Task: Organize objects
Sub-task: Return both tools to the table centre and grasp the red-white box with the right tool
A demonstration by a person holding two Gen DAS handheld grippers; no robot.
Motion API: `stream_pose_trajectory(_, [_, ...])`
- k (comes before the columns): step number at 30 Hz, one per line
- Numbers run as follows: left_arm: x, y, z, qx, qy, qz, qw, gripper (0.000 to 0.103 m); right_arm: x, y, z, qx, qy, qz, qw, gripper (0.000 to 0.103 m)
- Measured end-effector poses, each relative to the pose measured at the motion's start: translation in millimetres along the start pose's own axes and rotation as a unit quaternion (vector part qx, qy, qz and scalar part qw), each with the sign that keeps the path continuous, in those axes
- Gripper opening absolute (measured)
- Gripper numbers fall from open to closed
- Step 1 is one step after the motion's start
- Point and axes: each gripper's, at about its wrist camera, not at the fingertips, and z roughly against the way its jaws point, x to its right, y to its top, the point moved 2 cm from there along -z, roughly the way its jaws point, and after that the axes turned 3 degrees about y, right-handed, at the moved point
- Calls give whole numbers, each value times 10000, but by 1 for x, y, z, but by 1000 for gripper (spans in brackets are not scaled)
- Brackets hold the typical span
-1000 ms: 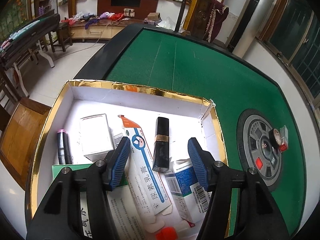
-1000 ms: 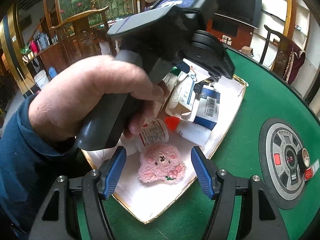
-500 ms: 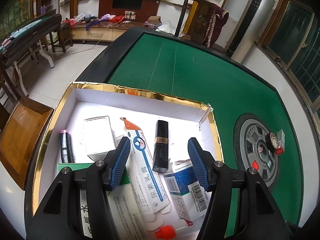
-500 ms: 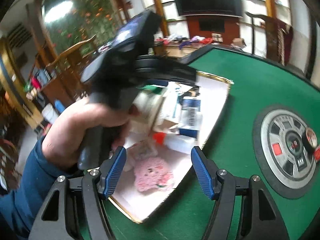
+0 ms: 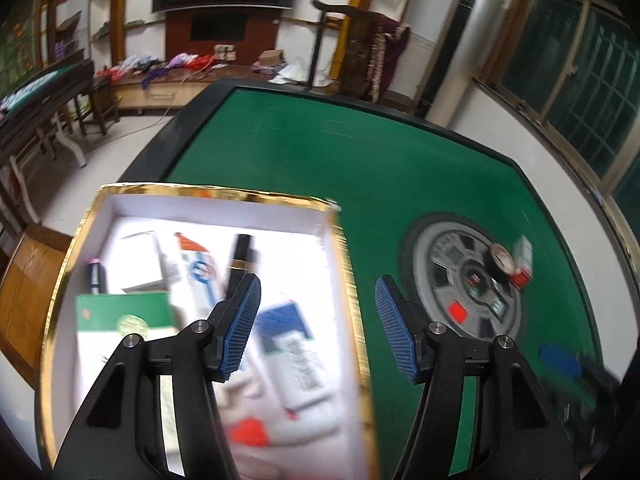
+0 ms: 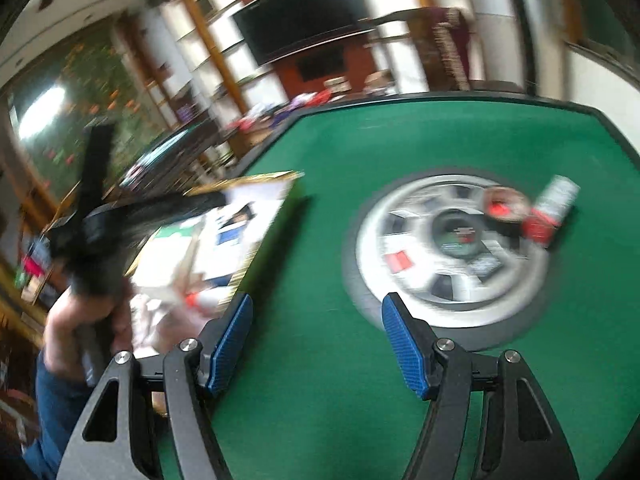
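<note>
Both claws wide and holding nothing: left gripper (image 5: 318, 326) above gold-rimmed box (image 5: 344, 240) edge, right gripper (image 6: 316, 338) over green table (image 6: 400, 140), near red-white box (image 6: 550, 210)

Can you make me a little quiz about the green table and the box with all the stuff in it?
1. True or false: the left gripper is holding something.
2. Where is the small red and white box? A: inside the gold-edged box. B: on the green table, at the round center panel.
3. Fill in: the black tube lies inside the ____.

Key: 1 false, its jaws are open and empty. 2 B. 3 gold-edged box.
</note>
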Motion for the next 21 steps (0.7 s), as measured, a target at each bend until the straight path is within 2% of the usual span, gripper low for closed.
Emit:
stream_pose_trajectory(5, [50, -19, 3, -48, -195, -283, 9994, 60, 57, 10, 20, 271, -532, -560, 9966, 68])
stream_pose_trajectory(10, [114, -44, -4, -167, -528, -454, 9974, 60, 105, 16, 33, 423, -761, -1320, 9874, 68])
stream_pose_trajectory(15, [162, -70, -21, -212, -282, -951, 9948, 60, 146, 21, 27, 279, -1353, -1692, 9759, 68])
stream_pose_trajectory(18, [164, -75, -21, -54, -117, -1181, 9929, 60, 160, 30, 21, 141, -1404, -1860, 9724, 68])
stream_pose_trajectory(21, [155, -75, -23, 0, 29, -1180, 9930, 60, 165, 51, 10, 31, -1767, -1678, 9699, 68])
